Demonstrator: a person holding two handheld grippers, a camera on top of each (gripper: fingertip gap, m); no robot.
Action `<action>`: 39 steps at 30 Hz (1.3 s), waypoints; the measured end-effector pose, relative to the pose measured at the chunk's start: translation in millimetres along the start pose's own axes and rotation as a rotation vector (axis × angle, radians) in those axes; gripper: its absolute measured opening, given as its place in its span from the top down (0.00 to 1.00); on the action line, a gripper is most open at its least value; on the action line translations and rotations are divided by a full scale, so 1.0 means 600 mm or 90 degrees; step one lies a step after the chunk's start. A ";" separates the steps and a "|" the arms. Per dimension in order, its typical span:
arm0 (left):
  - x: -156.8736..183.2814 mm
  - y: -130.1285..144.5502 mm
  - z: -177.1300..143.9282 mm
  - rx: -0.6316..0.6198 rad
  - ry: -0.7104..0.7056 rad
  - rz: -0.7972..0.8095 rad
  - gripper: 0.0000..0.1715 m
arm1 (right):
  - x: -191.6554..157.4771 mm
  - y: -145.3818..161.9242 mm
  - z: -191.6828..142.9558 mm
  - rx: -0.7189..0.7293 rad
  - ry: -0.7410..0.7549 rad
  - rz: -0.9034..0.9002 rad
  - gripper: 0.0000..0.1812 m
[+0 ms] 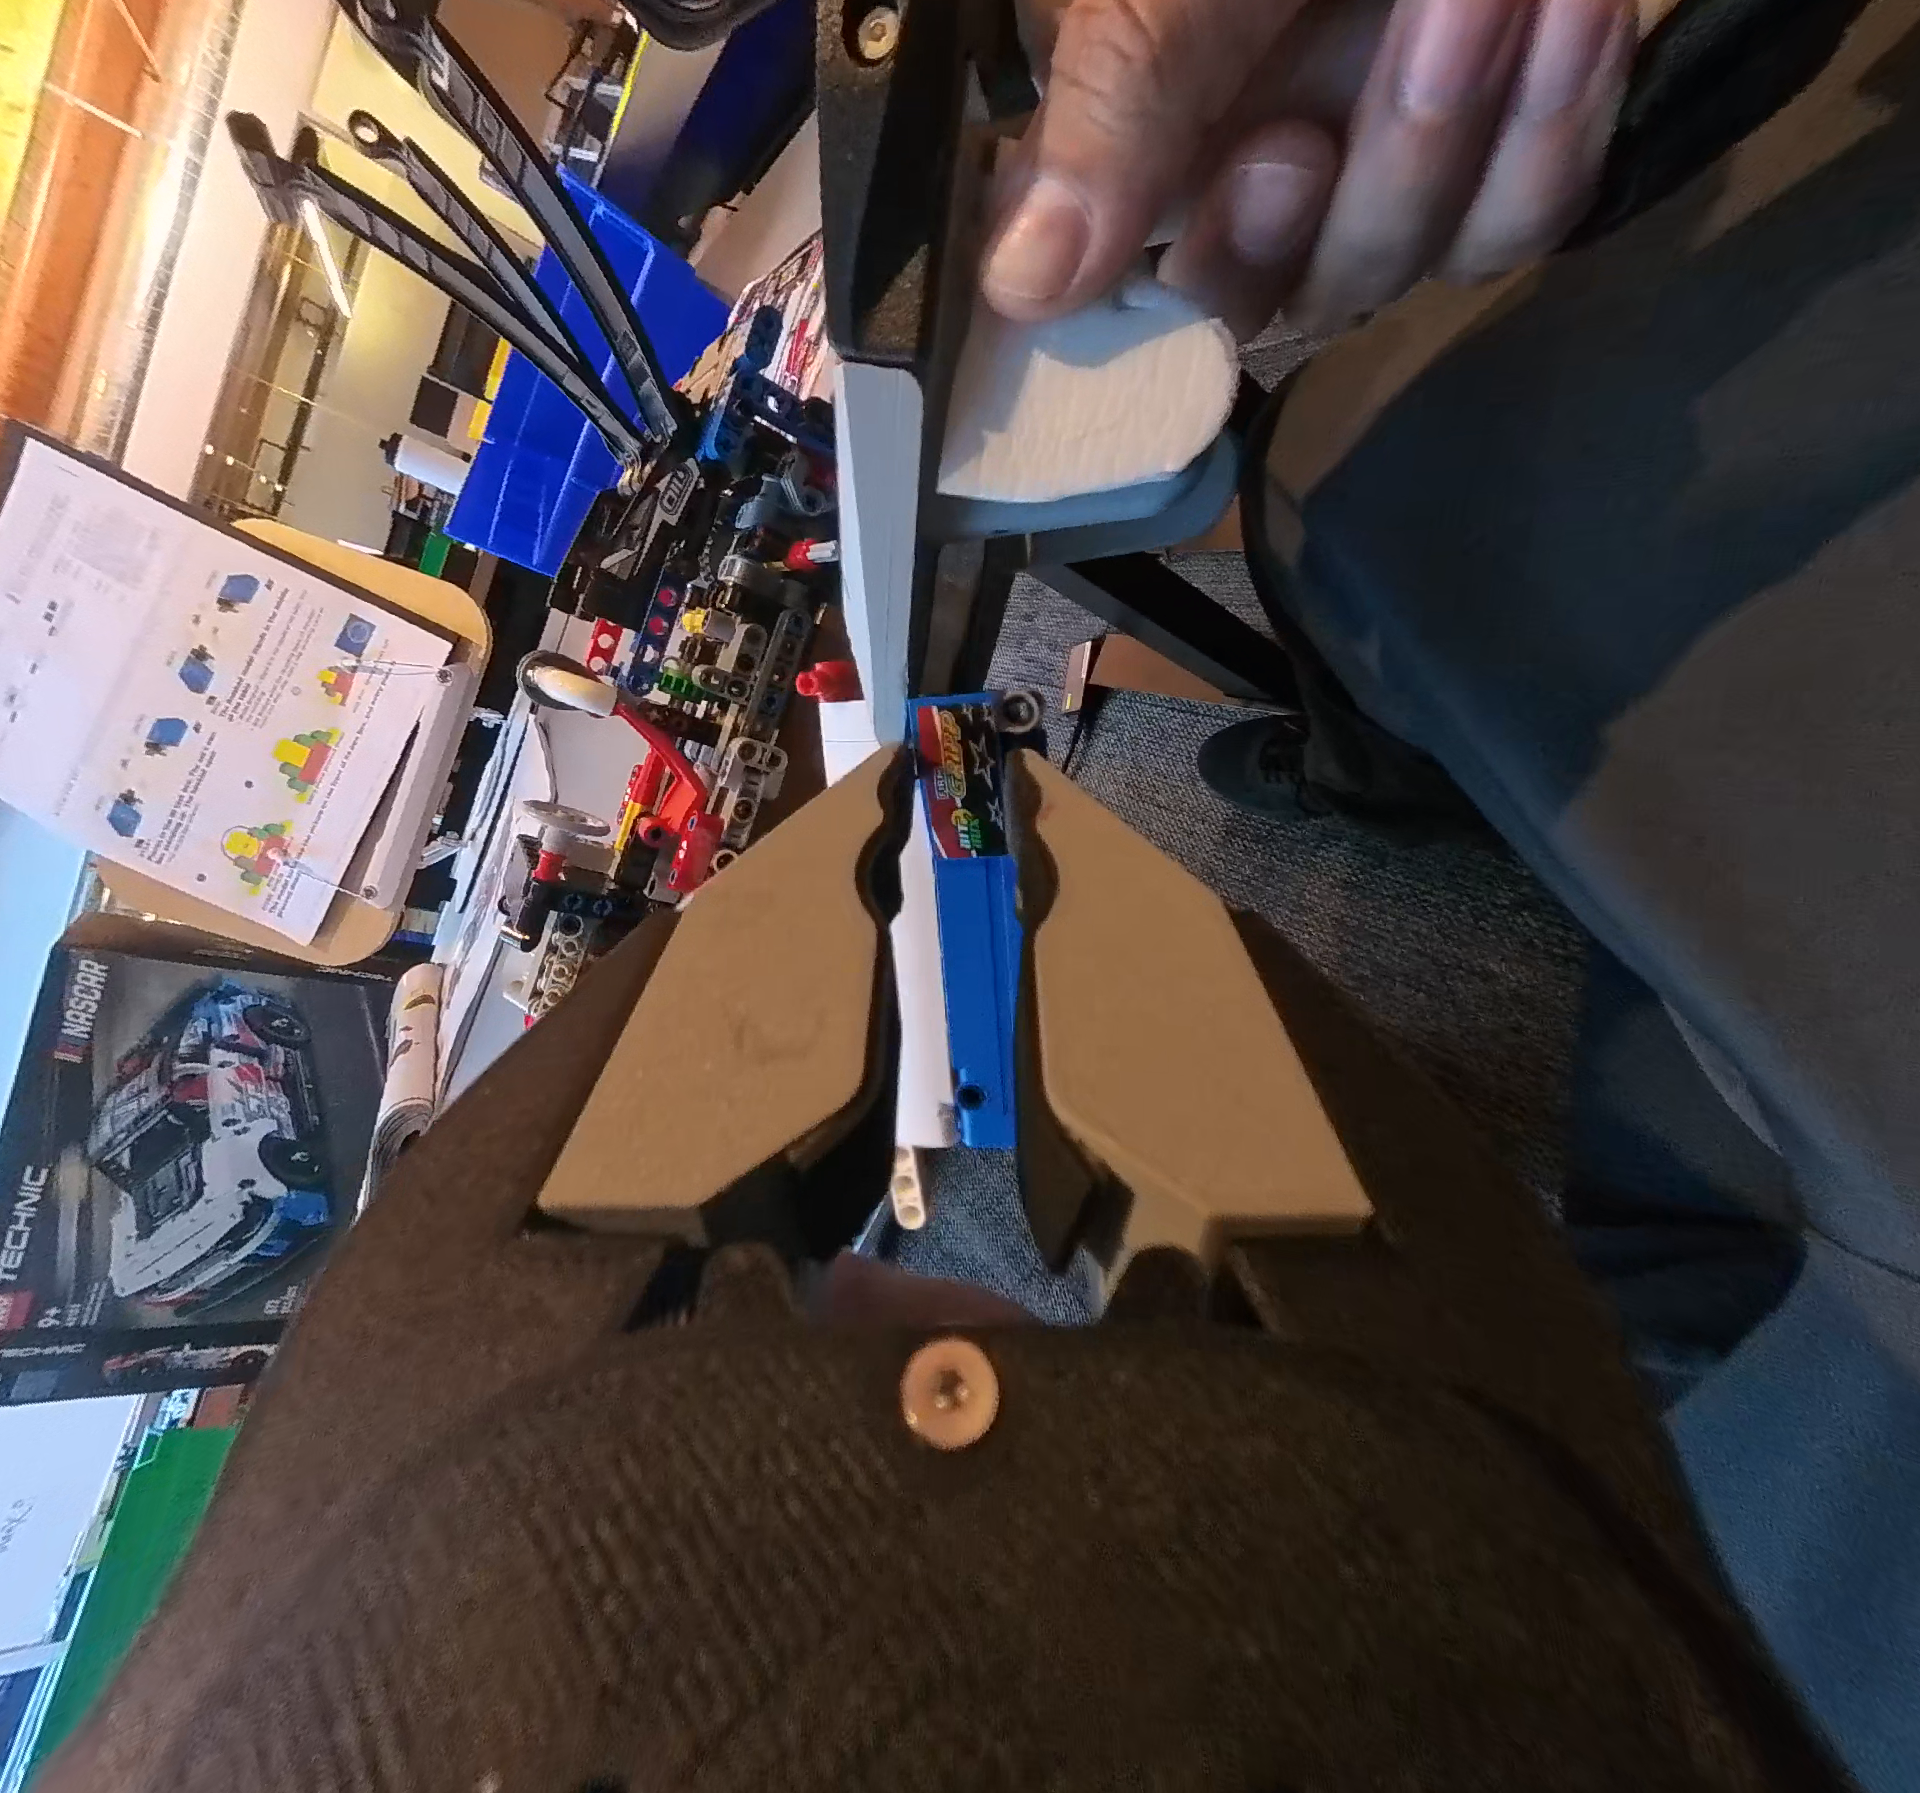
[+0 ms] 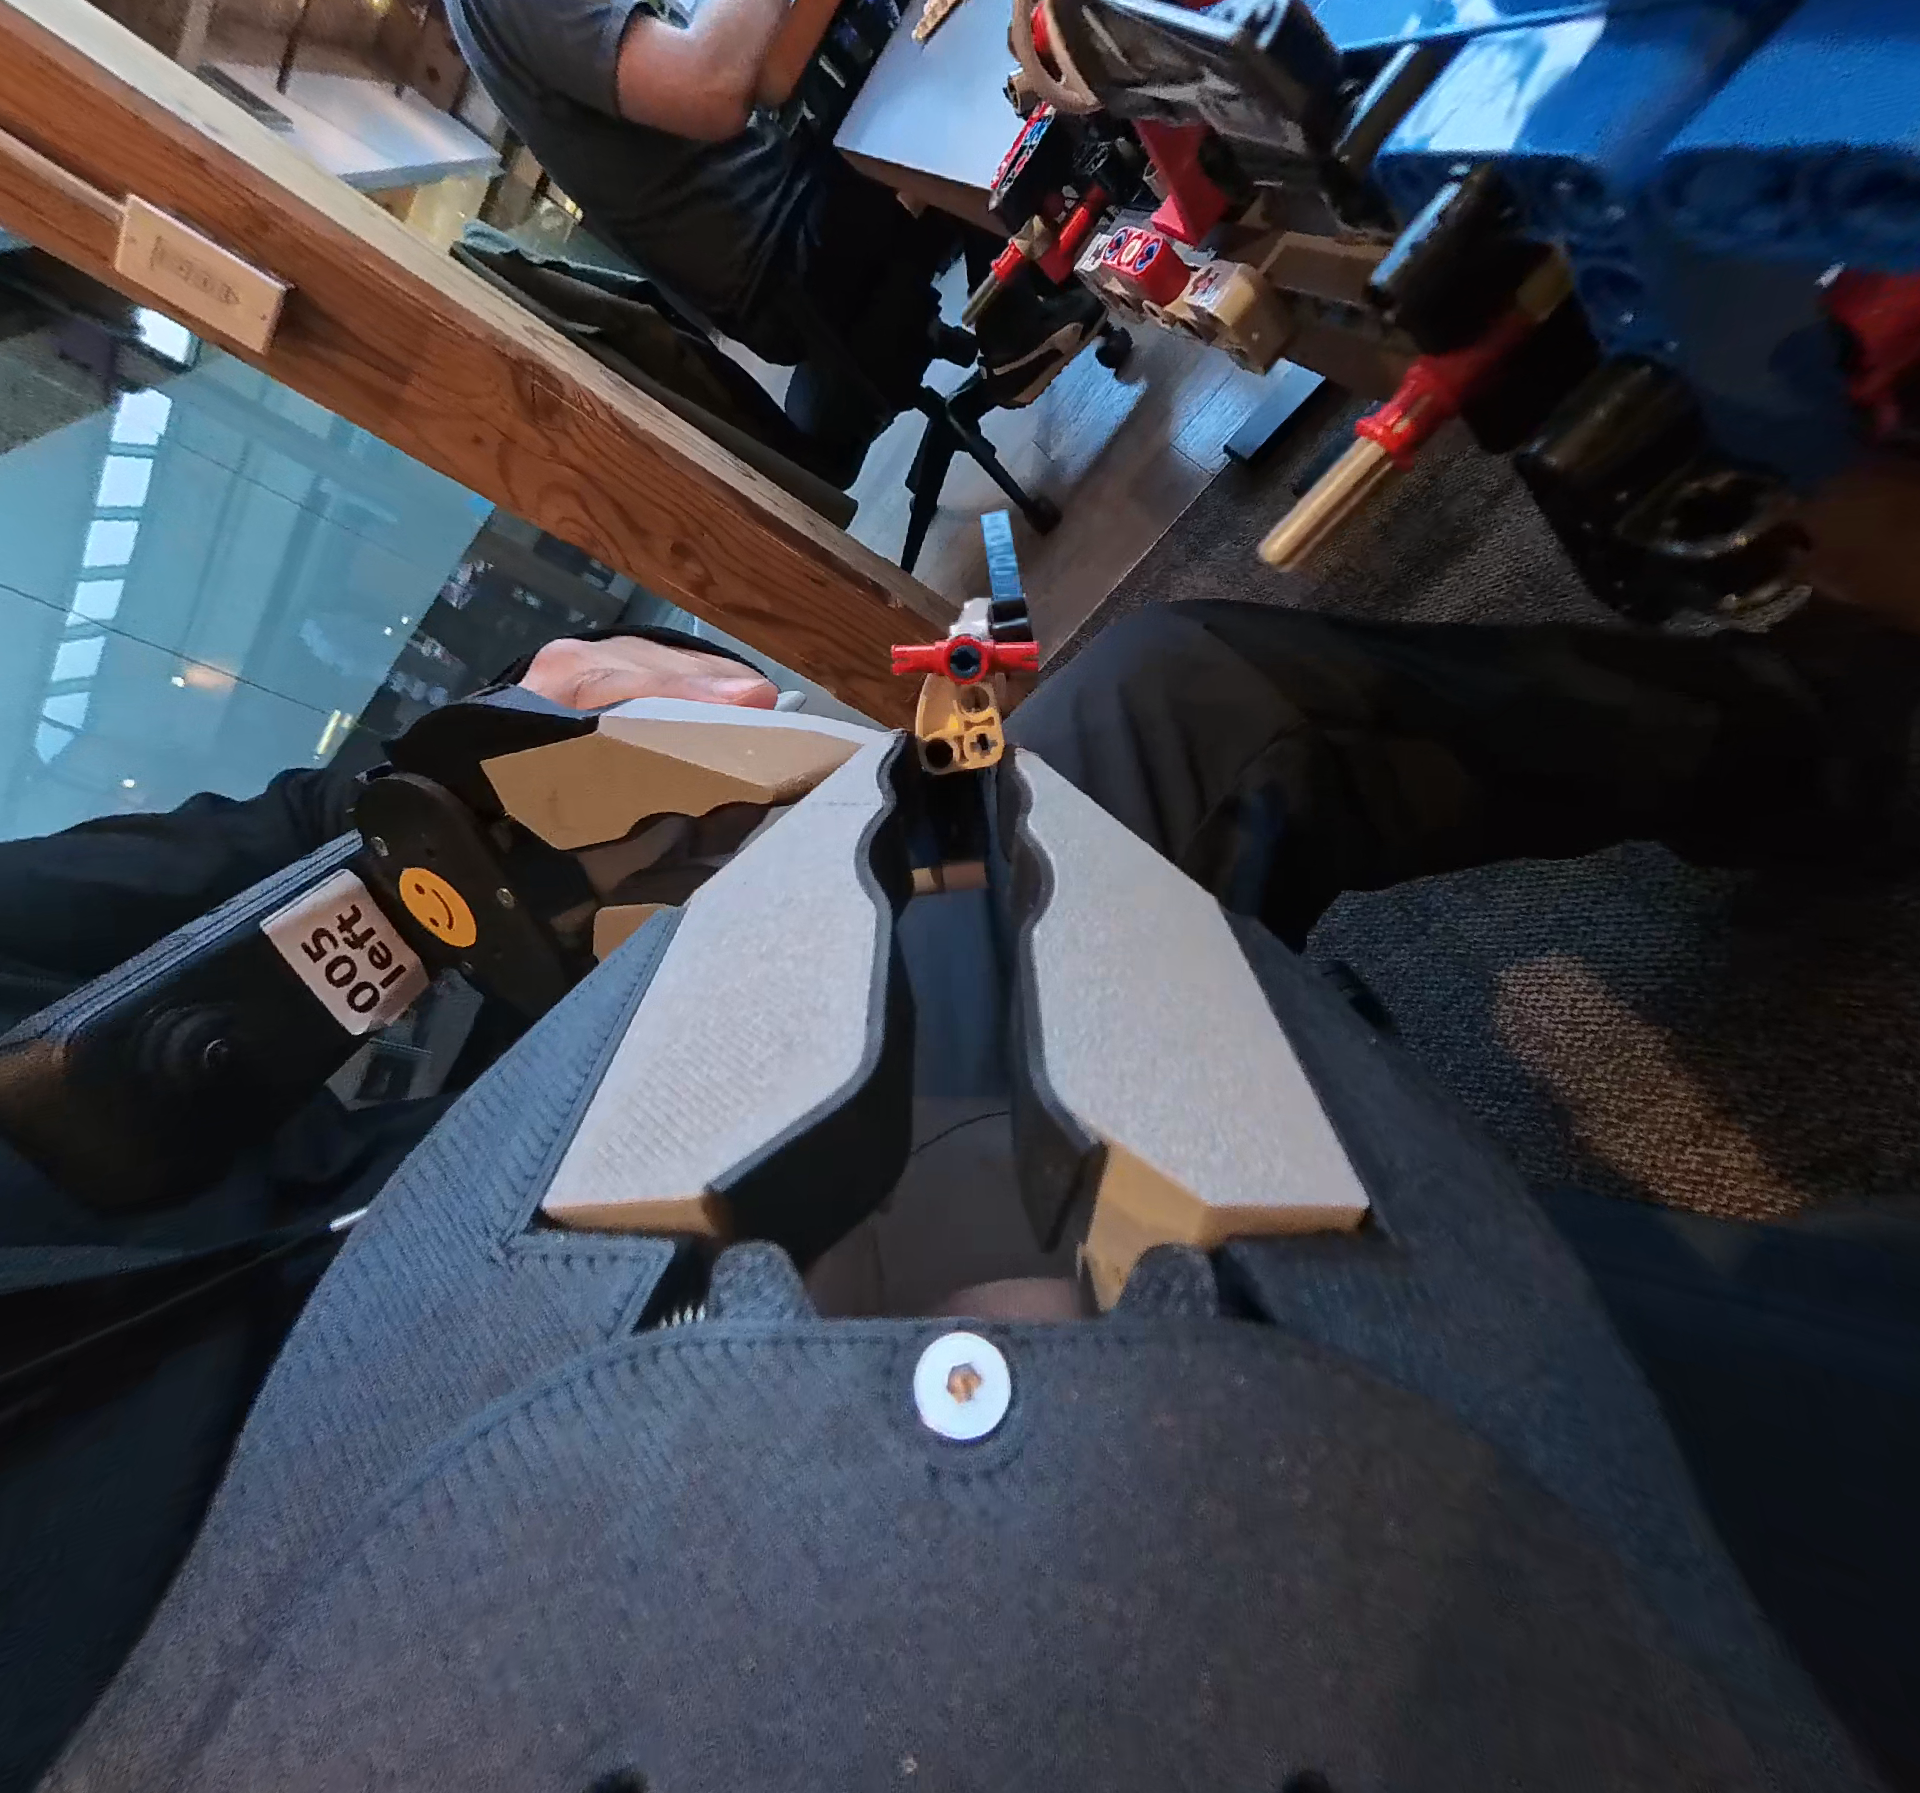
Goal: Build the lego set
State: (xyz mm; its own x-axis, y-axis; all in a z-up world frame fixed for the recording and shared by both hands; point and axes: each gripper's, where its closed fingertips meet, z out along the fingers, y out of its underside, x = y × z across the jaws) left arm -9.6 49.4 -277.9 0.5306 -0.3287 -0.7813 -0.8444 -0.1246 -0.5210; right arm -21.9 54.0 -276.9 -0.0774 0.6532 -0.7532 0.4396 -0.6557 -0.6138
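Observation:
My left gripper (image 1: 951, 767) is shut on a long blue panel (image 1: 977, 964) with a colourful sticker, and a white panel (image 1: 920, 1005) lies against it. My right gripper (image 2: 956, 767) is shut on a small tan connector (image 2: 961, 725) that carries a red cross pin (image 2: 964, 657) and black parts. A thin blue piece (image 2: 1003, 548) sticks out beyond it. The two gripper tips meet: the left gripper (image 2: 665, 767) comes in from the left in the right wrist view. A hand (image 1: 1247, 81) holds the right gripper at the top of the left wrist view. The half-built car chassis (image 1: 717, 600) lies on the table and shows close up (image 2: 1507, 185) in the right wrist view.
A blue bin (image 1: 582, 393), an instruction sheet on a stand (image 1: 218, 694) and the set's box (image 1: 187, 1151) stand by the chassis. A wooden rail (image 2: 468, 372) and a seated person (image 2: 707, 164) are behind. Grey carpet (image 1: 1351, 912) and my legs lie below. My left and right fingertips are right by each other.

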 end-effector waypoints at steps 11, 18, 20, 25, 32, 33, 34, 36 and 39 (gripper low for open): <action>-0.003 0.014 0.007 -0.025 -0.002 0.055 0.92 | 0.007 -0.002 0.003 0.006 0.017 -0.005 0.93; -0.006 0.013 0.008 -0.011 -0.048 0.144 0.92 | 0.005 -0.004 0.001 -0.010 0.026 -0.075 0.93; -0.013 0.008 0.006 -0.002 -0.071 0.148 0.92 | -0.002 -0.010 0.000 0.002 -0.004 -0.055 0.93; -0.012 0.010 0.006 0.007 -0.086 0.155 0.91 | -0.002 -0.009 0.002 0.014 -0.031 0.012 0.93; -0.020 0.001 0.003 0.022 -0.100 0.140 0.92 | -0.009 -0.016 -0.002 0.032 -0.061 0.036 0.93; -0.021 0.001 0.002 0.022 -0.101 0.141 0.92 | -0.010 -0.017 -0.002 0.033 -0.058 0.030 0.93; -0.021 0.001 0.002 0.021 -0.101 0.141 0.91 | -0.010 -0.017 -0.002 0.034 -0.051 0.021 0.93; -0.021 0.002 0.003 0.019 -0.098 0.123 0.92 | -0.010 -0.017 -0.001 0.036 -0.020 -0.020 0.93; -0.026 0.003 0.002 0.024 -0.091 0.074 0.92 | -0.017 -0.022 0.001 0.046 0.029 -0.094 0.93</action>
State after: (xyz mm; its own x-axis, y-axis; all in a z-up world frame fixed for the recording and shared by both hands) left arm -19.1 55.4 -267.0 0.4370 -0.2028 -0.8763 -0.8986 -0.0574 -0.4349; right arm -27.3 55.8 -261.2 -0.0948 0.7597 -0.6433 0.3612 -0.5759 -0.7334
